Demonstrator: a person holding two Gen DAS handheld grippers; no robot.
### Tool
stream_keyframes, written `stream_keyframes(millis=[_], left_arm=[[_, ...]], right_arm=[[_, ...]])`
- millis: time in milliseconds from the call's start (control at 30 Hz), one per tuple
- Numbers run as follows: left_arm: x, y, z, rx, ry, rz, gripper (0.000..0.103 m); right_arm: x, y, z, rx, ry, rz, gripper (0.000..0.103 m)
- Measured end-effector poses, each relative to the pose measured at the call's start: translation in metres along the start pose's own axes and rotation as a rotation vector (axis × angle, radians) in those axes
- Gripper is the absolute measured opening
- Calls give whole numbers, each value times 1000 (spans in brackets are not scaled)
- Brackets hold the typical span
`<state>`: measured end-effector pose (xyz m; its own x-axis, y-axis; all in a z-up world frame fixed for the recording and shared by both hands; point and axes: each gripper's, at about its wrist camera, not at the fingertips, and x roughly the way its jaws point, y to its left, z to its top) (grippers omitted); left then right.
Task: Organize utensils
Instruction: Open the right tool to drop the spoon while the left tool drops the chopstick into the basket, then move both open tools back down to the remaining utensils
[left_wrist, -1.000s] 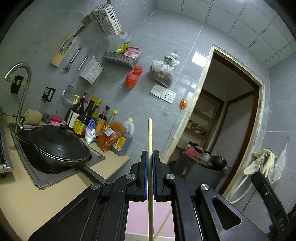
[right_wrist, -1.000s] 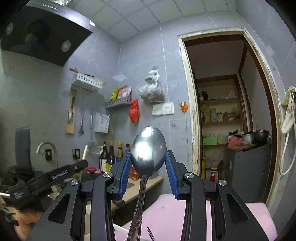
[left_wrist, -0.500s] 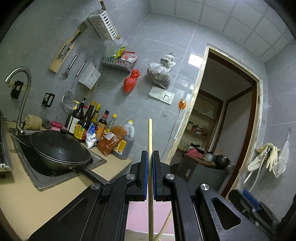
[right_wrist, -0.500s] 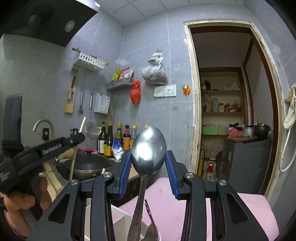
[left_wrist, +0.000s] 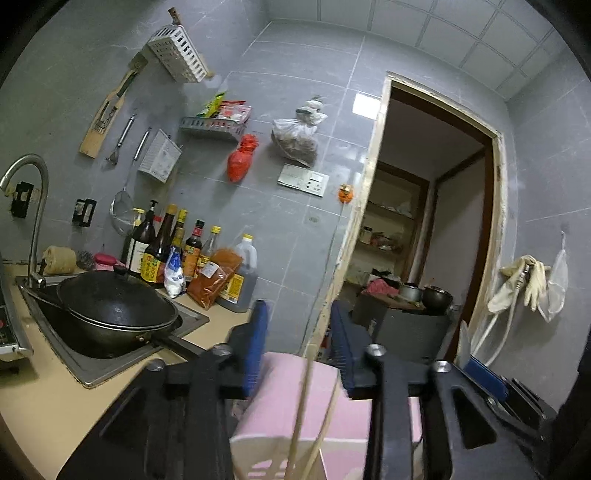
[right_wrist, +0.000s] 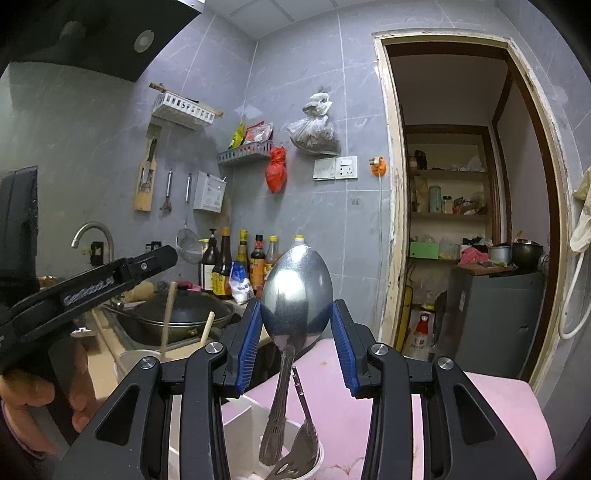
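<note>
My right gripper (right_wrist: 296, 325) is shut on the bowl of a steel spoon (right_wrist: 296, 291), held upright with its handle hanging into a white utensil holder (right_wrist: 236, 443) where a fork (right_wrist: 301, 439) stands. My left gripper (left_wrist: 298, 339) is open; two wooden chopsticks (left_wrist: 308, 398) stand loose between its fingers in the holder (left_wrist: 258, 454). In the right wrist view the left gripper (right_wrist: 110, 280) is at the left, above the chopsticks (right_wrist: 168, 317).
A pink surface (right_wrist: 480, 424) carries the holder. A black wok (left_wrist: 114, 306) sits in the sink by a faucet (left_wrist: 33, 206). Sauce bottles (left_wrist: 173, 251) line the tiled wall. An open doorway (right_wrist: 461, 206) is on the right.
My left gripper opened and let go of the chopstick, which now leans in the holder. My right gripper lowered the spoon so its handle enters the holder.
</note>
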<state>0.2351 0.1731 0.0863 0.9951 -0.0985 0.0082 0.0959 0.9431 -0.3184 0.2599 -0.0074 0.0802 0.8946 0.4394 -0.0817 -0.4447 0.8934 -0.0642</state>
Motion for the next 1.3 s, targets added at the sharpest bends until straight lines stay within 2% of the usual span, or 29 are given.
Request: stream_keyframes(millis=[100, 200, 233, 333, 433, 500, 567, 633, 767, 833, 1100, 1300], left_arm=[[-2, -2, -1, 12, 23, 0, 32], [-4, -3, -1, 3, 49, 0, 34], [-5, -3, 0, -1, 54, -2, 37], [-11, -8, 4, 1, 70, 0, 46], [-18, -18, 7, 36, 86, 12, 52], [-23, -27, 7, 67, 93, 22, 62], [-31, -38, 5, 91, 97, 25, 75], [-37, -48, 2, 108, 99, 17, 79], [-45, -64, -6, 138, 127, -1, 91], [-49, -72, -12, 148, 145, -17, 93], [-59, -100, -40, 164, 242, -88, 94], [-57, -123, -70, 188, 361, -138, 94]], right_arm=[[-3, 0, 3, 4, -7, 7, 41], [-8, -1, 7, 10, -13, 9, 41], [-10, -2, 9, 12, -18, 7, 41], [-19, -7, 15, 20, -32, -7, 51], [-31, -14, 21, 24, -39, -30, 56], [-39, -20, 22, 25, -38, -49, 68], [-50, -29, 24, 32, -37, -67, 72], [-60, -36, 24, 29, -32, -91, 76], [-83, -52, 21, 20, -20, -130, 94], [-94, -58, 18, 11, -12, -153, 102], [-130, -87, 1, -7, 67, -213, 103], [-146, -107, -20, -29, 171, -238, 103]])
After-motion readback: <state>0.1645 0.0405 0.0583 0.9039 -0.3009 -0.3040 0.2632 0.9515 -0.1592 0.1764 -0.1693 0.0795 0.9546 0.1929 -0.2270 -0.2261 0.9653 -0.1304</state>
